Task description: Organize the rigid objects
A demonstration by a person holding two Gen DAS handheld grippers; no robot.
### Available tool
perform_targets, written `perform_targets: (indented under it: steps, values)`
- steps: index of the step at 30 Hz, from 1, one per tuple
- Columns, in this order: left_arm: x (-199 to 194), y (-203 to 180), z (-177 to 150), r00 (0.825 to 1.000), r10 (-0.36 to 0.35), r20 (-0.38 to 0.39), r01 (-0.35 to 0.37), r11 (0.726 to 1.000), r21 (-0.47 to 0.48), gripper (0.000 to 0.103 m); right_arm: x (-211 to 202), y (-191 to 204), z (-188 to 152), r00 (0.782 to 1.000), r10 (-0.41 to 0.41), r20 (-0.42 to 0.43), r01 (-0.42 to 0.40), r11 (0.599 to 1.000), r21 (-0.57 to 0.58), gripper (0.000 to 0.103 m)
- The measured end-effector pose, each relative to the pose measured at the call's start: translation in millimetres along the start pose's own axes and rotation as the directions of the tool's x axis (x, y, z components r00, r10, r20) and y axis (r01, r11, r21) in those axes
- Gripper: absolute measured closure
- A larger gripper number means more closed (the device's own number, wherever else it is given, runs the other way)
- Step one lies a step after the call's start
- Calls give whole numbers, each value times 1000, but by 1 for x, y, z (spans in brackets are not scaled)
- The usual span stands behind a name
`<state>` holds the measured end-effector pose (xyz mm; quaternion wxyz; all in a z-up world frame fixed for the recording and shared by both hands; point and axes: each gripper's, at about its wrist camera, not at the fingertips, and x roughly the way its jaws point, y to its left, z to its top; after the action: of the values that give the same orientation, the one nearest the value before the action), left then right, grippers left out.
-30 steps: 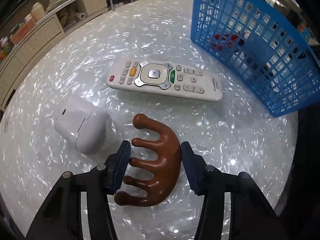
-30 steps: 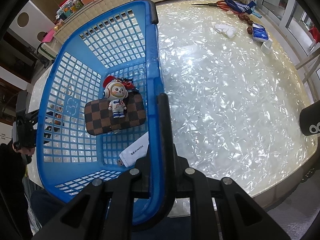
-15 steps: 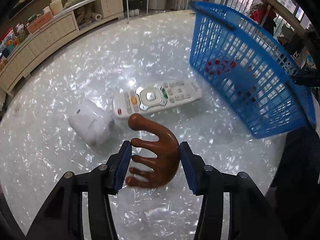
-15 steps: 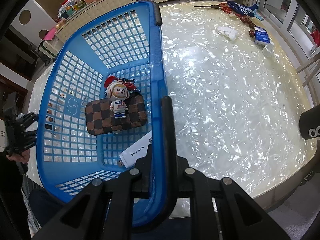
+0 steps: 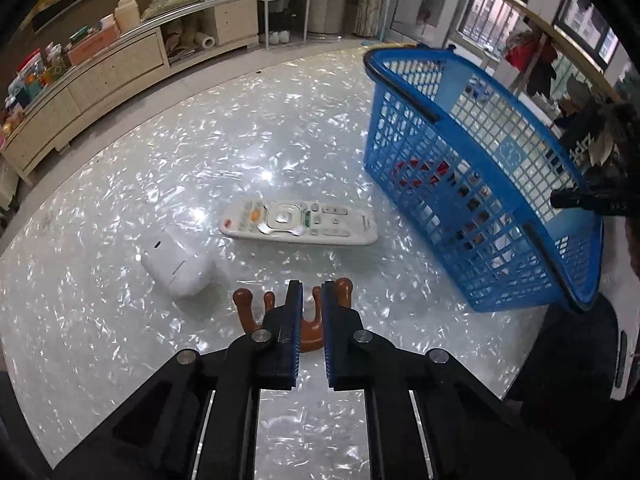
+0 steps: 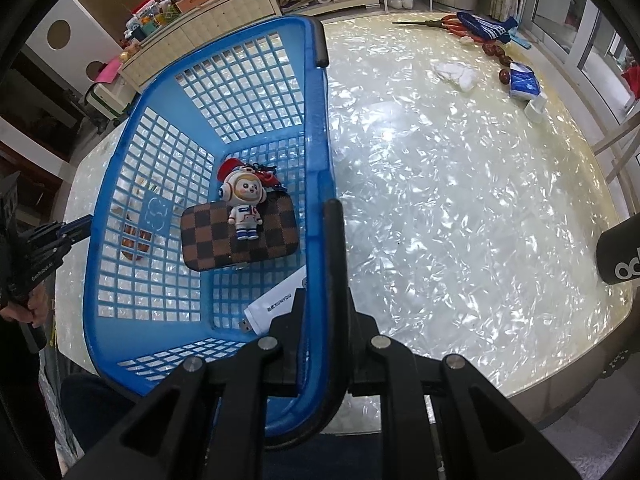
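My left gripper [image 5: 311, 292] is shut on a brown wooden hand-shaped massager [image 5: 310, 330], held above the shiny table with its prongs sticking out either side of the fingers. A white remote [image 5: 300, 224] and a white case [image 5: 176, 268] lie on the table beyond. The blue basket [image 5: 480, 184] stands to the right. My right gripper [image 6: 320, 300] is shut on the basket's rim [image 6: 320, 160]. Inside the basket lie a checkered brown case [image 6: 240, 236], an astronaut figure [image 6: 244, 204] and a white USB stick [image 6: 276, 304].
A long cabinet [image 5: 100, 80] with clutter stands behind the table. On the far side of the table lie scissors [image 6: 436, 22], a blue cloth [image 6: 484, 28], white tissue [image 6: 456, 74] and a blue pack [image 6: 524, 84]. The table edge [image 6: 560, 368] is close at the right.
My left gripper has closed further on the massager, lifted it and turned it, and pulled back from the remote. The right gripper keeps holding the basket rim.
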<state>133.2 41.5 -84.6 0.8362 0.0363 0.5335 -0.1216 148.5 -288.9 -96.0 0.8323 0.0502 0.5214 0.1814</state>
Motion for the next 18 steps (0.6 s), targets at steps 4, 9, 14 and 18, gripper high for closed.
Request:
perform_targets:
  steps: [4, 9, 14, 18]
  values:
    - [12, -8, 0, 999, 16, -33, -14, 999, 49, 92, 0, -2, 0, 1000, 15, 2, -15, 1000, 4, 89]
    - [22, -14, -3, 996, 56, -76, -45, 990, 132, 87, 0, -2, 0, 1000, 17, 2, -17, 1000, -2, 89]
    - [22, -13, -2, 995, 52, -86, -38, 988, 152, 48, 1, -2, 1, 1000, 14, 1, -14, 1000, -4, 89]
    - [22, -11, 5, 995, 60, -80, -52, 993, 104, 30, 0, -1, 0, 1000, 17, 3, -17, 1000, -3, 89]
